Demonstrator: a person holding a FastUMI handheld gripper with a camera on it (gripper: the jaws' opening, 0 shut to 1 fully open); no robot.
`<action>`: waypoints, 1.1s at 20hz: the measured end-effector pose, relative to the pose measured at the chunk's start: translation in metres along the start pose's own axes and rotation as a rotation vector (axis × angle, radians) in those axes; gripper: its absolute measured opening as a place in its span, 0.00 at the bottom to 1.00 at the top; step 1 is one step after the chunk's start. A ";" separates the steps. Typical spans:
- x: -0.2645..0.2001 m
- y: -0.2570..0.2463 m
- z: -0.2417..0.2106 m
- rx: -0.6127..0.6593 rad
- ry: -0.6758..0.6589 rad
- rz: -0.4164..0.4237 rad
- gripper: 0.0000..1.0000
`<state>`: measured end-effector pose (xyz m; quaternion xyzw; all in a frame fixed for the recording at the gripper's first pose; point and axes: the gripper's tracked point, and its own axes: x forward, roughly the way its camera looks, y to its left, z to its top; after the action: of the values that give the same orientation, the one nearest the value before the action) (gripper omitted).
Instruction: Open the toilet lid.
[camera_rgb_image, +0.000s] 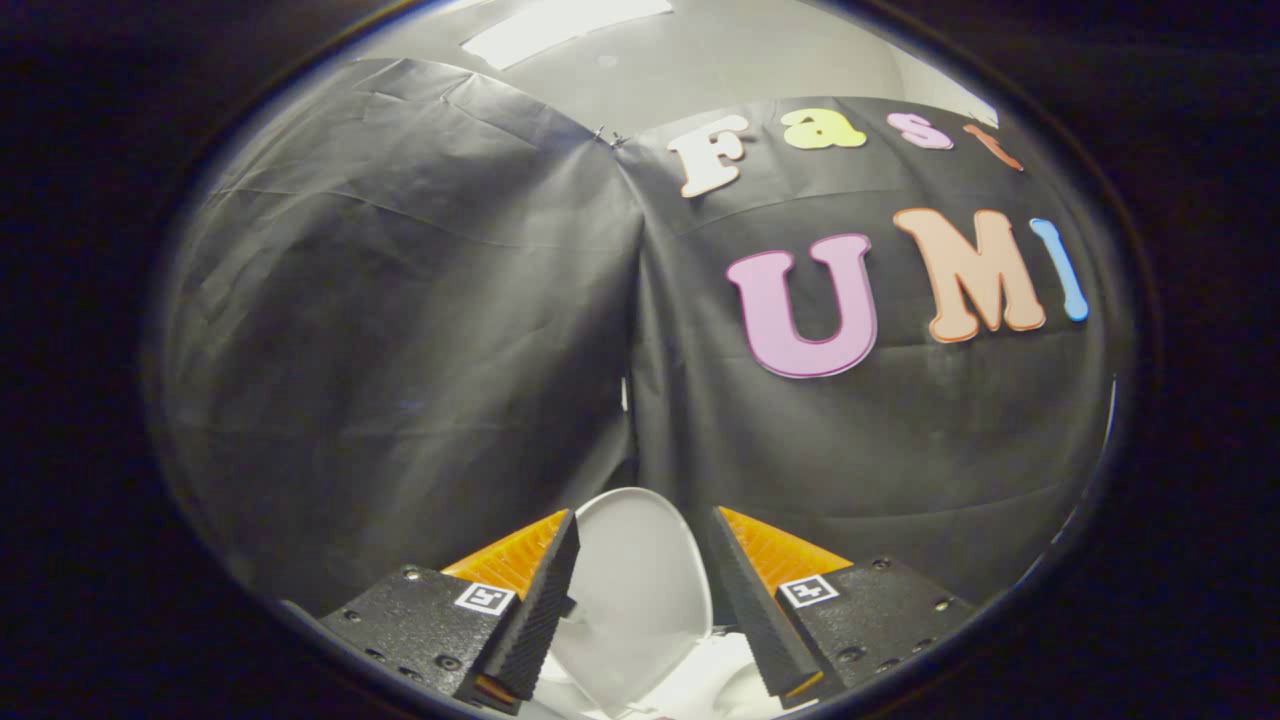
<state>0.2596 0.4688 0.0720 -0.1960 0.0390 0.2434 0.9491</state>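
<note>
The white toilet lid stands raised, its rounded top edge reaching up between my two fingers and a little beyond their tips. My gripper is open, with one finger on each side of the lid and a gap between each finger and the lid's surface. Below the lid, white parts of the toilet show between the finger bases. I cannot tell whether either finger touches the lid.
The black cloth wall of the booth hangs close behind the toilet, with a seam at its corner straight ahead. A pale ceiling with a light panel is overhead.
</note>
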 end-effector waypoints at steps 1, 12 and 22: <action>-0.007 -0.013 0.000 0.002 -0.004 -0.015 0.81; -0.074 -0.162 -0.006 0.083 -0.048 -0.164 0.81; -0.156 -0.291 -0.047 0.199 -0.068 -0.301 0.80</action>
<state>0.2620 0.1464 0.1575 -0.0962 0.0009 0.1003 0.9903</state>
